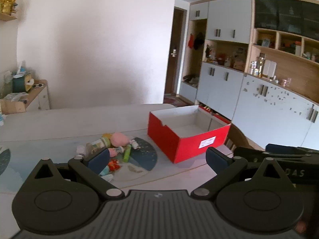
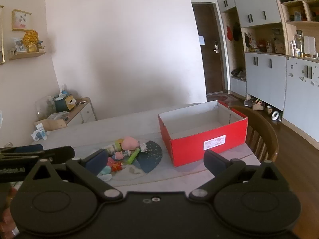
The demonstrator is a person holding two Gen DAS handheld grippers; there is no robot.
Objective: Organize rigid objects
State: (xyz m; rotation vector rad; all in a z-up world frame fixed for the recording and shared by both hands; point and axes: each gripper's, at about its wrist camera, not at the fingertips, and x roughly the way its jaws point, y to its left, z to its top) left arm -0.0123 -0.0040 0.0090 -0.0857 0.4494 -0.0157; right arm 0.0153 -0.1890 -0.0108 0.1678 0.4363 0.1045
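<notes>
A pile of small objects lies on a round blue mat on the table: a pink soft ball, a green stick, a small bottle, a red-orange toy. To their right stands a red cardboard box, open-topped with white walls and nothing visible inside. My left gripper hovers open above the table's near side, nothing between its fingers. My right gripper is likewise open and holds nothing.
A wooden chair stands at the table's right end. A low cabinet with clutter is at the back left by the wall. White wall cupboards and a dark door lie beyond. Each view shows the other gripper at its edge.
</notes>
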